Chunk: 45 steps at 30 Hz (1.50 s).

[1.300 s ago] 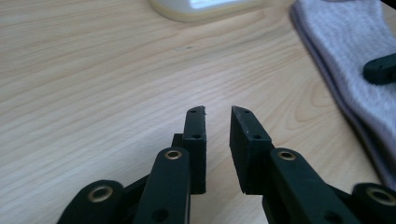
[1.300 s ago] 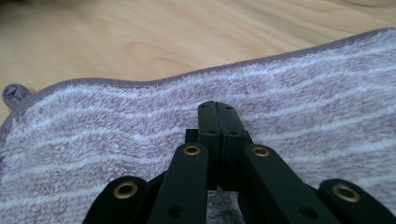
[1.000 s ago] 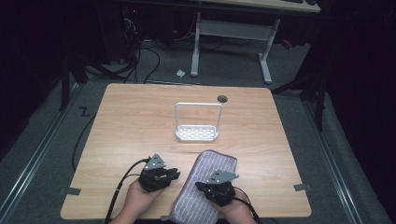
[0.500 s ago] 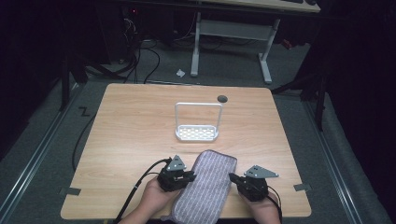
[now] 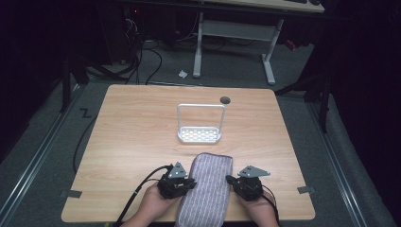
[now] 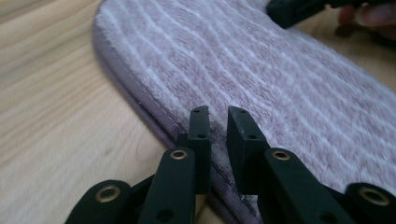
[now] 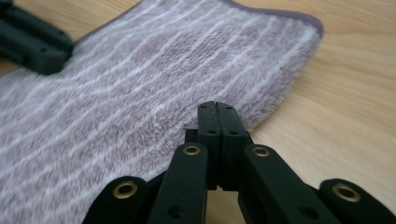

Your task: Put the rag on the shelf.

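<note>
**Striped pad flat on the table, one gripper at each long edge**

Table: pale wood-grain laminate top, rectangular with rounded corners, matte.

Left gripper: black plastic body with a grey three-cornered plate on top, cable trailing off toward the near left edge. It sits at the left long edge of the pad. In the left gripper view its two black jaws stand upright with a narrow slit between them, and the pad's stitched rim runs into that slit; the jaws have just been closing. Whether the pads actually pinch the rim I cannot tell, as a thin gap remains visible near the tips.

Pad: long oblong of plush, mauve-grey cloth with thin pale stripes and rounded corners. It lies flat near the front edge of the table, between the two grippers, running front to back. Close up the pile is short and fleecy, bound by a darker purple ribbed hem.

Right gripper: same black build, at the pad's right long edge. In the right gripper view its jaws meet face to face, fully closed, tips at the fleecy edge with no cloth seen between them.

Rack: small white perforated tray with a thin wire hoop, farther back at mid-table, well apart from the pad.
</note>
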{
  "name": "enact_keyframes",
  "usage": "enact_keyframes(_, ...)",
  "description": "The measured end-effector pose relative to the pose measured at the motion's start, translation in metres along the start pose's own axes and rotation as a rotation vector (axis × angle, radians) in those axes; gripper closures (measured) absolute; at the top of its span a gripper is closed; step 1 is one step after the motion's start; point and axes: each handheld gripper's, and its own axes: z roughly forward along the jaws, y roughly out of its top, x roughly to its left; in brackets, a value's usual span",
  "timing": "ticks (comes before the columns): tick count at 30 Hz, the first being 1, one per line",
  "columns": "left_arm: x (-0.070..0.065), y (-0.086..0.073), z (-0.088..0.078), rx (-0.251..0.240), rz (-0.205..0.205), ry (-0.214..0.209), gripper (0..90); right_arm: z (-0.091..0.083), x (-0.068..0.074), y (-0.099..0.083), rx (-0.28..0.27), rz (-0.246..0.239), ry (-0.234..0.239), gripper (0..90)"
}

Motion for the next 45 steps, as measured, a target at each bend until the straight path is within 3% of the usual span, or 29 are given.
enact_keyframes(4, -0.002, -0.013, -0.015, 0.002, -0.025, 0.004, 79.5, 0.015, 0.007, 0.012, 0.003, -0.026, 0.027, 89.8)
enact_keyframes(5, -0.003, -0.018, -0.022, 0.013, -0.045, -0.012, 79.0, 0.022, 0.011, 0.017, 0.006, -0.042, 0.048, 89.7)
enact_keyframes(9, -0.004, -0.022, -0.032, 0.022, -0.064, -0.039, 73.1, 0.031, 0.022, 0.024, 0.011, -0.095, 0.074, 89.5)
enact_keyframes(11, 0.002, -0.023, -0.043, -0.025, -0.074, 0.026, 68.6, 0.032, 0.026, 0.025, 0.012, -0.116, 0.081, 89.1)
enact_keyframes(12, 0.002, -0.023, -0.043, -0.025, -0.074, 0.026, 68.1, 0.032, 0.026, 0.025, 0.012, -0.116, 0.081, 89.1)
enact_keyframes(13, 0.016, -0.021, -0.046, -0.07, -0.123, 0.088, 66.9, 0.032, 0.027, 0.024, 0.015, -0.126, 0.091, 89.0)
enact_keyframes(14, 0.023, -0.018, -0.045, -0.094, -0.144, 0.133, 64.5, 0.031, 0.027, 0.024, 0.013, -0.13, 0.093, 88.9)
enact_keyframes(16, 0.03, -0.015, -0.042, -0.106, -0.168, 0.155, 61.8, 0.031, 0.028, 0.023, 0.014, -0.131, 0.094, 88.9)
enact_keyframes(17, 0.04, -0.009, -0.031, -0.094, -0.188, 0.204, 55.2, 0.029, 0.028, 0.022, 0.01, -0.133, 0.096, 88.5)
enact_keyframes(18, 0.04, -0.009, -0.031, -0.094, -0.188, 0.204, 52.4, 0.029, 0.028, 0.022, 0.01, -0.133, 0.096, 88.5)
enact_keyframes(20, 0.044, -0.002, -0.019, -0.081, -0.183, 0.258, 50.5, 0.028, 0.028, 0.02, 0.009, -0.135, 0.095, 87.8)
enact_keyframes(23, 0.045, 0.006, -0.005, -0.056, -0.182, 0.3, 48.0, 0.024, 0.027, 0.017, 0.005, -0.131, 0.094, 85.7)
enact_keyframes(29, 0.042, 0.008, 0.005, -0.083, -0.202, 0.31, 51.9, 0.016, 0.023, 0.01, 0.009, -0.122, 0.09, 82.7)
enact_keyframes(31, 0.042, 0.008, 0.005, -0.086, -0.205, 0.308, 58.4, 0.012, 0.022, 0.006, 0.01, -0.112, 0.085, 81.9)
enact_keyframes(37, 0.044, 0.007, 0.005, -0.096, -0.225, 0.25, 66.8, 0.005, 0.022, 0.004, 0.0, -0.1, 0.065, 78.8)
enact_keyframes(41, 0.046, 0.007, 0.004, -0.095, -0.239, 0.232, 71.2, 0.003, 0.021, 0.012, -0.047, -0.045, 0.043, 69.8)
enact_keyframes(45, 0.046, 0.007, 0.004, -0.097, -0.24, 0.222, 72.9, 0.015, 0.018, 0.033, -0.074, 0.006, 0.0, 59.6)
